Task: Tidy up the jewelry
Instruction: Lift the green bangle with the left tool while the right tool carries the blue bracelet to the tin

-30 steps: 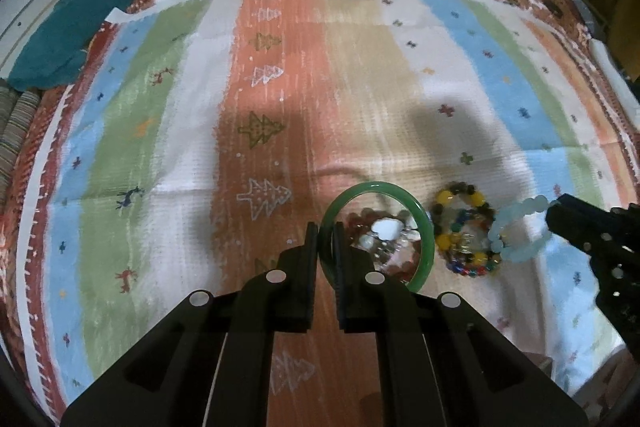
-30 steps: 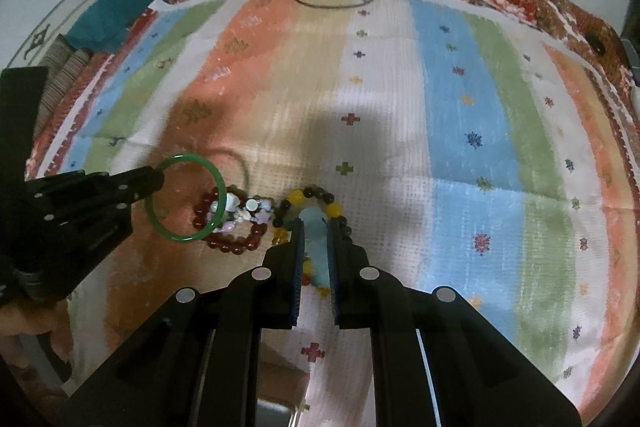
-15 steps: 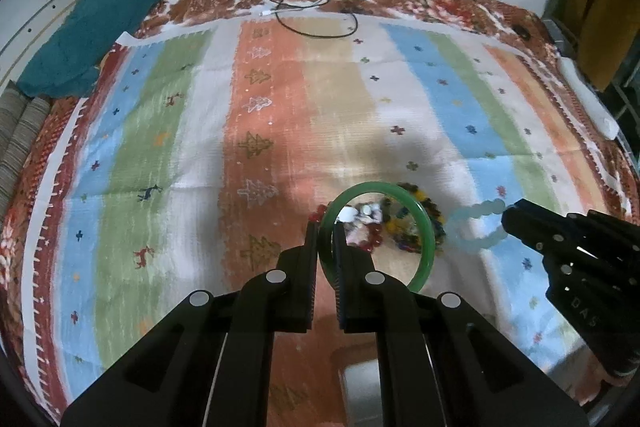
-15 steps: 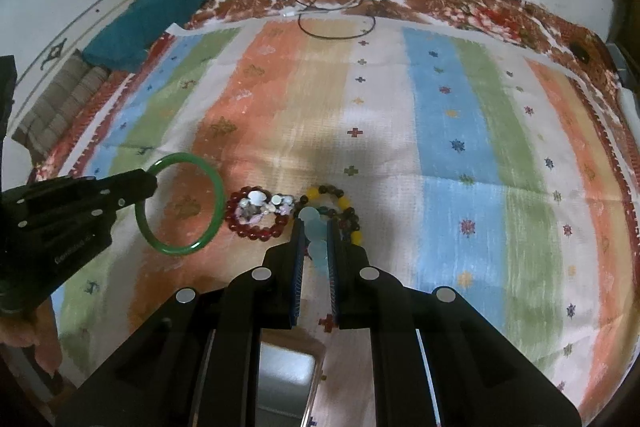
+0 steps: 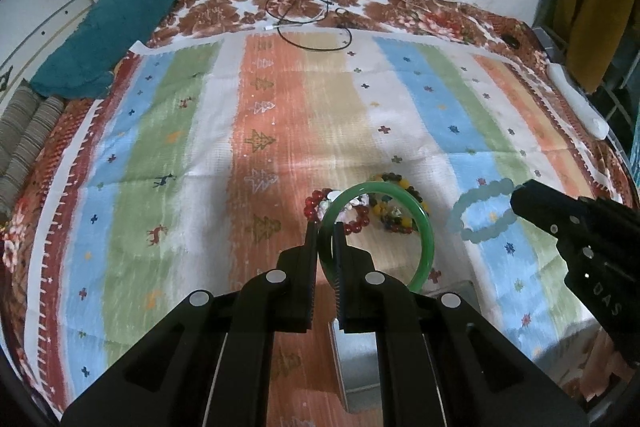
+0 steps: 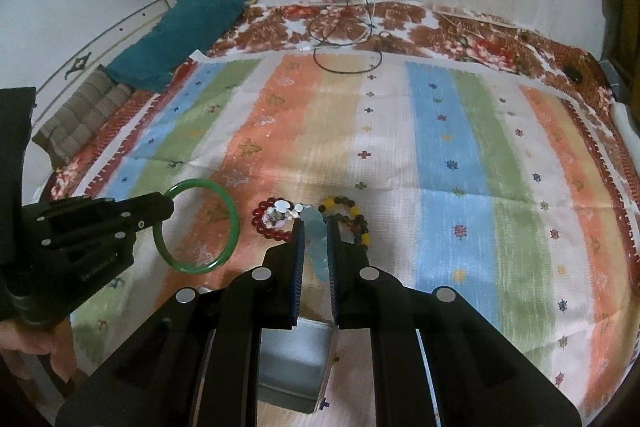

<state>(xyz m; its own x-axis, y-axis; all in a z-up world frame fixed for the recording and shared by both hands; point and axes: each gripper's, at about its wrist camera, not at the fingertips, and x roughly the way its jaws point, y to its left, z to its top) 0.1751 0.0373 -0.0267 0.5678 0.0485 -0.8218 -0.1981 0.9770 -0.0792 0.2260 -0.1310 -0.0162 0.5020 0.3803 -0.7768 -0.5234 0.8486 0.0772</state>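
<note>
My left gripper [image 5: 325, 227] is shut on a green bangle [image 5: 424, 223] and holds it above the striped cloth; the bangle also shows in the right wrist view [image 6: 228, 203]. My right gripper [image 6: 316, 227] is shut on a pale blue bead bracelet [image 6: 316, 231], also lifted; it shows in the left wrist view [image 5: 476, 195]. A red bead bracelet [image 6: 272, 231] with white stones and a yellow-and-dark bead bracelet [image 6: 356, 213] lie on the cloth beyond both grippers. A grey open box [image 6: 288, 363] sits below the right gripper.
The striped cloth [image 5: 160, 155] covers a bed. A teal cloth [image 5: 116, 31] lies at the far left. Black cables [image 5: 308, 11] coil at the far edge by the wall. A white object [image 5: 576, 99] lies at the right edge.
Both grippers have risen and pulled back with their bracelets. The green bangle and blue bracelet have come off the cloth. The grey box has come into view below.
</note>
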